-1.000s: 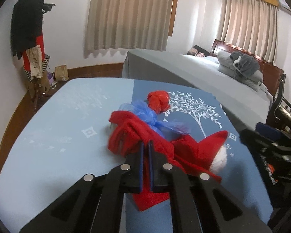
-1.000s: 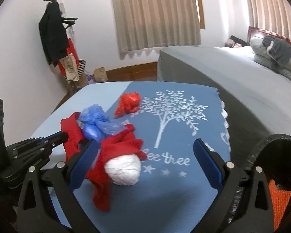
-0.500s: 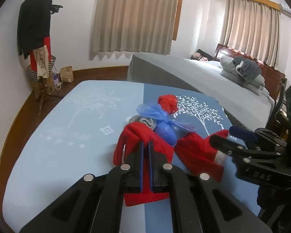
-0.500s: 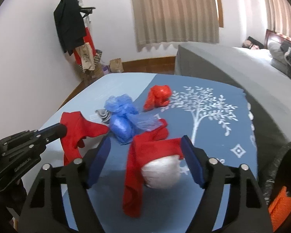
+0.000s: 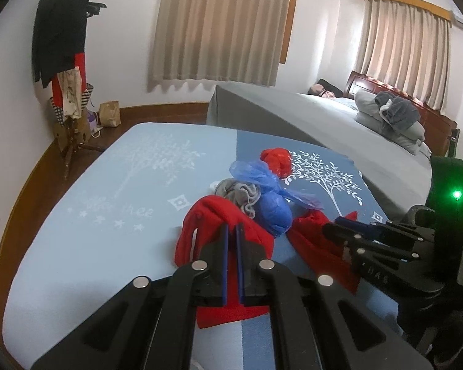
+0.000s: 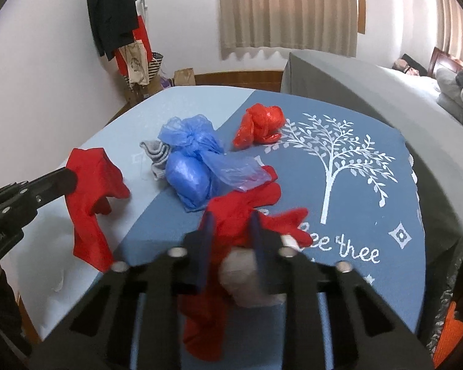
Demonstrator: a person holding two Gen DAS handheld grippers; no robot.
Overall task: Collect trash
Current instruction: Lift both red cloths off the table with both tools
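The tablecloth (image 6: 370,129) is dark blue with a white tree print, pale blue on its other half. 2 red cloths (image 6: 92,185) flank a blue bag (image 6: 188,175), a red bag (image 6: 262,121) and a grey striped sock (image 6: 156,154).

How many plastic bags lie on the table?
2: a blue plastic bag in the middle of the pile, and a red plastic bag behind it. Others may hide under the cloths.

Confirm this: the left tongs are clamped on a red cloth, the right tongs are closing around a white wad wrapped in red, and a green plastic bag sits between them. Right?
One error: the plastic bag is blue, not green, as the right wrist view shows. The left tongs do clamp a red cloth, and the right tongs do close around the white wad wrapped in red.
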